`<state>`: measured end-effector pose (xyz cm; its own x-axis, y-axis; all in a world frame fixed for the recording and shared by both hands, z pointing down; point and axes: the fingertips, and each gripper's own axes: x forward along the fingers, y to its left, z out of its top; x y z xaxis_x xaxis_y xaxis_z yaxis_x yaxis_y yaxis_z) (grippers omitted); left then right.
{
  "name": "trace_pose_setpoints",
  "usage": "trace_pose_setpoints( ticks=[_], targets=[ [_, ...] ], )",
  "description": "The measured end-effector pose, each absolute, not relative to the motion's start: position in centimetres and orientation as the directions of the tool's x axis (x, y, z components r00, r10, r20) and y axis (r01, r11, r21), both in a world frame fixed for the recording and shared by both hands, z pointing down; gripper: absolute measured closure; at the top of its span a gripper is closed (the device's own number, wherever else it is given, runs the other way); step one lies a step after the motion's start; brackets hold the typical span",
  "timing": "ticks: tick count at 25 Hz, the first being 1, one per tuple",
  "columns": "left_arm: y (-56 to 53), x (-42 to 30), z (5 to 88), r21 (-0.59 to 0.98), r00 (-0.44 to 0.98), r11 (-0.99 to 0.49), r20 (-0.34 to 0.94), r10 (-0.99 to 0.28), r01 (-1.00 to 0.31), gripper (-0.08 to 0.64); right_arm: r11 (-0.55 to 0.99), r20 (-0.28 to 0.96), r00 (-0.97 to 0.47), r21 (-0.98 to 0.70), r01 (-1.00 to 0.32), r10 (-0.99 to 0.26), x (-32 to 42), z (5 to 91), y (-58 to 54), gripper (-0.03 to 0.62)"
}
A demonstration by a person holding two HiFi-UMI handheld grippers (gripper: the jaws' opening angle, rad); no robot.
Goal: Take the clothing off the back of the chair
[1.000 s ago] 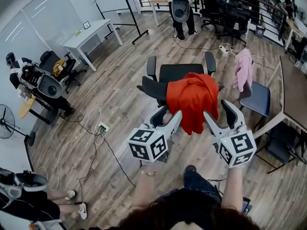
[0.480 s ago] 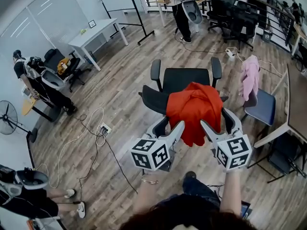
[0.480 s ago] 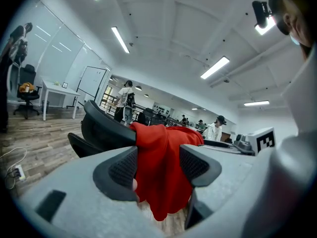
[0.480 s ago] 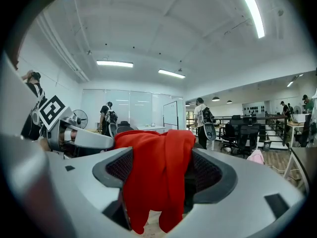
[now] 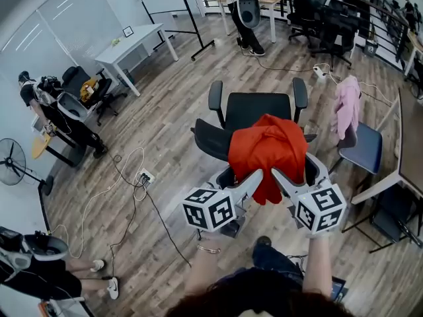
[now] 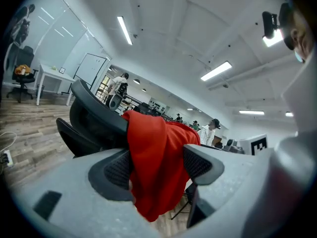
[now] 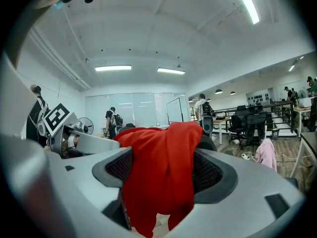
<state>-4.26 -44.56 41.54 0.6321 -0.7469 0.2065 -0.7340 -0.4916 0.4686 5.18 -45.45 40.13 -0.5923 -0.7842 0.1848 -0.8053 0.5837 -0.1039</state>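
A red garment [image 5: 268,149] hangs over the back of a black office chair [image 5: 254,104] straight ahead of me. My left gripper [image 5: 238,176] is at the garment's lower left and my right gripper [image 5: 297,169] at its lower right. Both point nearly level at the chair back. In the left gripper view the garment [image 6: 153,167] hangs between the left gripper's [image 6: 157,165] widening jaws. In the right gripper view the garment [image 7: 158,172] likewise fills the gap of the right gripper [image 7: 161,170], whose jaws are also opening. Neither pair of pads presses the cloth.
A pink garment [image 5: 345,104] lies over a blue chair [image 5: 360,140] to the right, beside a desk edge [image 5: 404,131]. Cables and a power strip [image 5: 141,176] run across the wooden floor at left. A white table [image 5: 135,41], more office chairs and several people are farther off.
Both grippers have come in closer to the red garment's hanging end and a little lower. Their jaws stand wider apart than before.
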Motion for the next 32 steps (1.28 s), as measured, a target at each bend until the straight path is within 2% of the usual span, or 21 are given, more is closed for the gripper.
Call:
trace_pose_setpoints(
  ticks=[5,11,18,23,32],
  targets=[
    [-44.9,-2.7,41.3,0.464,0.661,-0.525,0.197,-0.724,-0.714,0.242,0.597,0.176,-0.613,-0.140,-0.790,-0.770,4.8,40.6,-45.8,0.264],
    [-44.5,-2.4,41.4,0.451,0.657,-0.524,0.212,-0.724,-0.723,0.338,0.594,0.204,-0.624,-0.192,-0.781,-0.755,4.5,41.0,-45.4,0.270],
    [-43.4,-1.1,41.3,0.359,0.659,-0.566,0.238,-0.713,-0.742,0.469,0.603,0.236,-0.617,-0.139,-0.786,-0.751,3.9,41.6,-44.1,0.429],
    [-42.4,-0.6,40.5,0.318,0.682,-0.608,0.236,-0.692,-0.727,0.480,0.609,0.213,-0.618,-0.113,-0.785,-0.757,3.8,41.1,-43.4,0.491],
    [-40.2,0.0,38.4,0.282,0.713,-0.658,0.189,-0.675,-0.698,0.486,0.623,0.150,-0.616,-0.006,-0.782,-0.773,3.5,38.9,-41.3,0.509]
  ],
)
